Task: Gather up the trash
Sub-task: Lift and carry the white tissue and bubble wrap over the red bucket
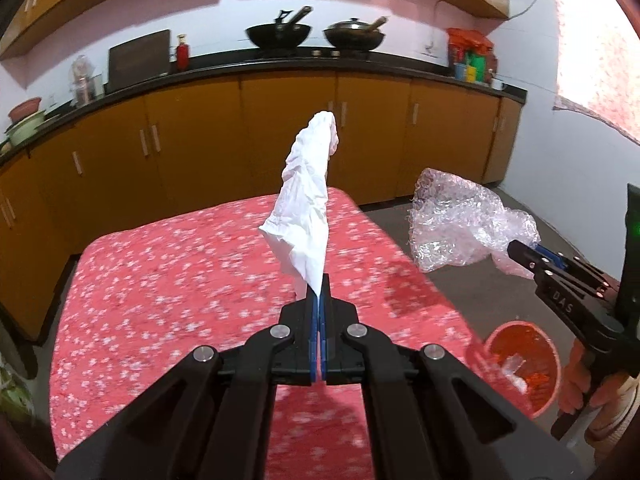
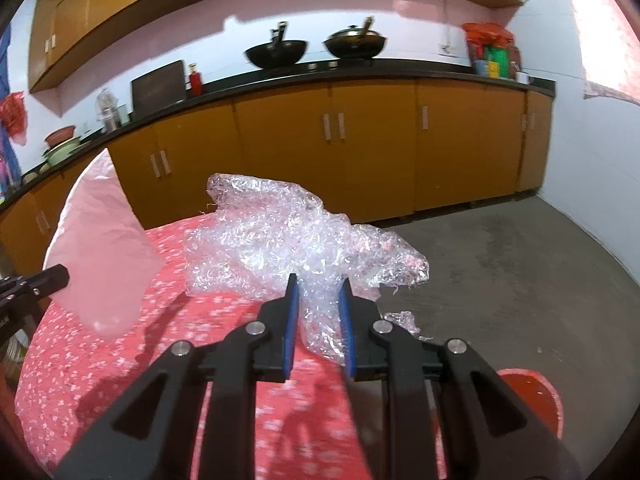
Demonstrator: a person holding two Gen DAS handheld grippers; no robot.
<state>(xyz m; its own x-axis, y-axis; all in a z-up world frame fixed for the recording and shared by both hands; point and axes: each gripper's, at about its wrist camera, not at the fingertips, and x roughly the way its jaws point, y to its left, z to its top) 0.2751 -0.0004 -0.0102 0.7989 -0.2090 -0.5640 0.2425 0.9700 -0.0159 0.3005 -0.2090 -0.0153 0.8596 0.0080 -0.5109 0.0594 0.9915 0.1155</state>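
White tissue pinched in left gripper (jaws fully closed), standing upright.

Both grippers are black linkage frames with round silver pivot screws and blue ribbed pads lining the jaws. The right gripper carries white "DAS" lettering (beside small coppery screws) and a green light.

Crumpled matt white tissue paper; glossy, crinkled clear bubble wrap; soft red floral cloth; matt black plastic gripper arms with blue ribbed pads; rough grey concrete floor, right of frame.
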